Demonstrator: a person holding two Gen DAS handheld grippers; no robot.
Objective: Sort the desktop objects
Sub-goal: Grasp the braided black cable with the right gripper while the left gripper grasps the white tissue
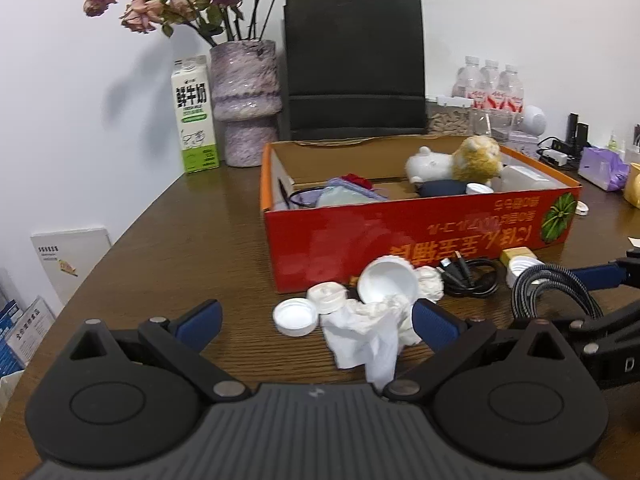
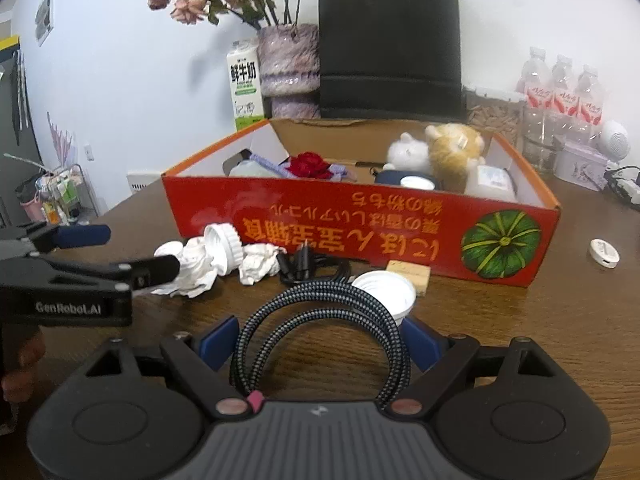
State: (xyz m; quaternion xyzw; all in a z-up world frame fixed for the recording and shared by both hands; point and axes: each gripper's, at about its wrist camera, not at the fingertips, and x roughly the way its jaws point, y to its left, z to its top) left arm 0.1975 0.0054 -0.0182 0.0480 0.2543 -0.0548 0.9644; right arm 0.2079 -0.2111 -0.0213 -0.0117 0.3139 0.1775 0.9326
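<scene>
Brown wood-grain table [image 1: 168,248] against white wall; at the back a green-and-white milk carton [image 1: 196,116] just beside a mottled purple vase [image 1: 245,100] of dried pink roses [image 1: 140,8], then a black paper bag with handles [image 1: 354,64] standing upright; three clear water bottles with red labels [image 2: 562,88] at far right

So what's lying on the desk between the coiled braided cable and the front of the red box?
In the right wrist view, a white cap and a small wooden block lie between the braided cable and the red box.
</scene>
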